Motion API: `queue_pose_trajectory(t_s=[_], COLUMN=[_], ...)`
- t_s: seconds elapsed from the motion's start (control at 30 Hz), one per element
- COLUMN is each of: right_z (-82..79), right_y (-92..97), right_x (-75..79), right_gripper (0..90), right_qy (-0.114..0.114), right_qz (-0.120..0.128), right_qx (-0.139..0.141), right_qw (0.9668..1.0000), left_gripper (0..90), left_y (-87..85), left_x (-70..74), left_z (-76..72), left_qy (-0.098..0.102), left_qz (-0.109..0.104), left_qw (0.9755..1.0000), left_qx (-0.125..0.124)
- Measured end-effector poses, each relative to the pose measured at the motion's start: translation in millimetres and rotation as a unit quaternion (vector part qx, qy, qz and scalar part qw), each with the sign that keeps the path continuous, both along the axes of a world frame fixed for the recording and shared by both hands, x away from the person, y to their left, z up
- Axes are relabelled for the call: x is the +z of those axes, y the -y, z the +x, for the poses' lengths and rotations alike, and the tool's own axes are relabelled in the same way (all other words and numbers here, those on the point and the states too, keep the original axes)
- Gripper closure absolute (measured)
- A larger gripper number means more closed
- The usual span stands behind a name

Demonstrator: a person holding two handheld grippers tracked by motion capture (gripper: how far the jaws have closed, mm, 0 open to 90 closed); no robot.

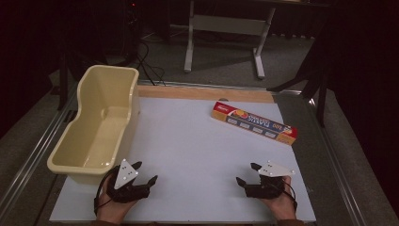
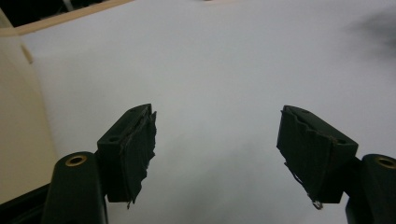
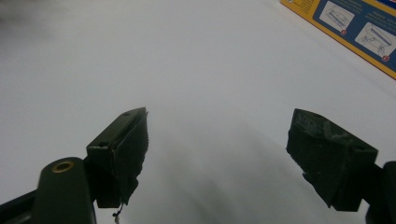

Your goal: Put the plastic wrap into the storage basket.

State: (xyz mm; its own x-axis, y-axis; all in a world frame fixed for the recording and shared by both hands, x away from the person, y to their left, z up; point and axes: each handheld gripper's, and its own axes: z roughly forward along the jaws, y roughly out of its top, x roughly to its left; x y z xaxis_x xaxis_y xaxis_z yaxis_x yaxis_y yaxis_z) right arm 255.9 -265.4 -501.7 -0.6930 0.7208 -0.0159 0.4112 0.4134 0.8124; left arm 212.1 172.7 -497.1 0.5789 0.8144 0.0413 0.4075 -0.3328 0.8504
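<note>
Two grippers low over white board, left gripper (image 1: 145, 173) jaws apart, right gripper (image 1: 248, 173) jaws apart, both empty

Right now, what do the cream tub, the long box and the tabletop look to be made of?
The cream tub: likely moulded plastic, with a smooth, slightly glossy skin, rounded corners and a rolled rim. The long box: printed cardboard, judging by its sharp folded edges and colour graphics; the right gripper view shows instruction panels on it. The tabletop: a matte white sheet, paper or laminate, I cannot tell which, over a wooden board whose edge shows at the far side.
</note>
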Motion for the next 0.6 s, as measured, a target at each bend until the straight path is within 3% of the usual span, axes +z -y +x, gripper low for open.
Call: queue_pose_trajectory(t_s=[0.4,0.53,0.6], right_z=[3.8,5.9,8.9], right_y=[-1.7,1.0,2.9], right_x=[-1.9,-1.6,-0.3], right_gripper=[19.9,21.0,21.9], right_qy=[-0.007,-0.011,-0.016], right_qz=[-0.003,-0.001,0.003], right_qx=[0.001,-0.006,-0.009], right_qw=[1.0,0.9999,0.9998], left_gripper=[27.6,27.7,27.9], left_y=[0.3,1.2,1.2], left_x=[1.3,4.1,3.8], left_z=[-0.3,-5.2,-4.5], left_qy=[0.005,0.009,0.007], left_qz=[-0.01,-0.027,-0.022], left_qw=[0.9999,0.9996,0.9997], left_qx=[0.003,-0.005,-0.002])
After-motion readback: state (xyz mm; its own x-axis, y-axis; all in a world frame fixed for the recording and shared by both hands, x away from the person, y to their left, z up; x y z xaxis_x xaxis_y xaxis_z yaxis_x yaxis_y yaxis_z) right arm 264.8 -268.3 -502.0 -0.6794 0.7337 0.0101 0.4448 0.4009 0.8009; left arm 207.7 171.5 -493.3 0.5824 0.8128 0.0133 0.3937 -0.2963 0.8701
